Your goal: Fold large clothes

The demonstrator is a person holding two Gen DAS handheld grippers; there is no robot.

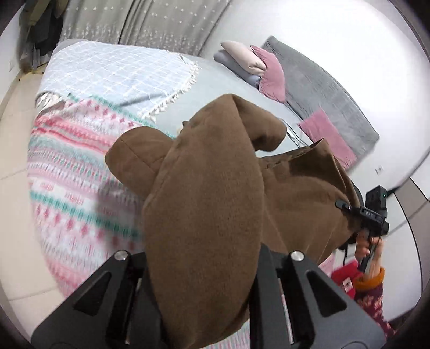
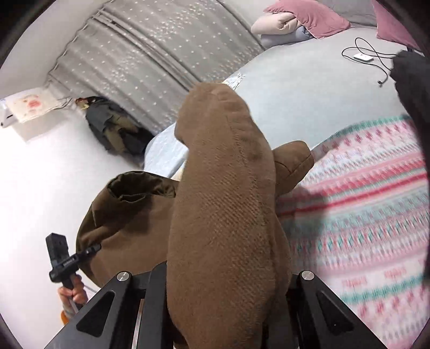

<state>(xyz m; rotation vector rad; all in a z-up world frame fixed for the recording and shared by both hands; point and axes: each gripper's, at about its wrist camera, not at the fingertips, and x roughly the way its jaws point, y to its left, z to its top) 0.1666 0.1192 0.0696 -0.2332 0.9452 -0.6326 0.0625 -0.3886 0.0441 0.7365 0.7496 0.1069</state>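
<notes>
The left gripper (image 1: 204,290) has its jaws clamped on the brown coat (image 1: 215,188); the right gripper (image 2: 223,295) likewise grips it. The coat hangs lifted above the patterned blanket (image 1: 75,174) on the bed (image 2: 309,88).

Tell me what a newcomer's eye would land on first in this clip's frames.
The brown coat fills the middle of both wrist views, bunched and lifted above the bed, clamped in the left gripper and the right gripper. Beneath it lies a pink-and-teal patterned blanket, blurred. At the head of the bed, pink pillows lean on a grey headboard.

Bright, motion-blurred, fisheye-warped edges
</notes>
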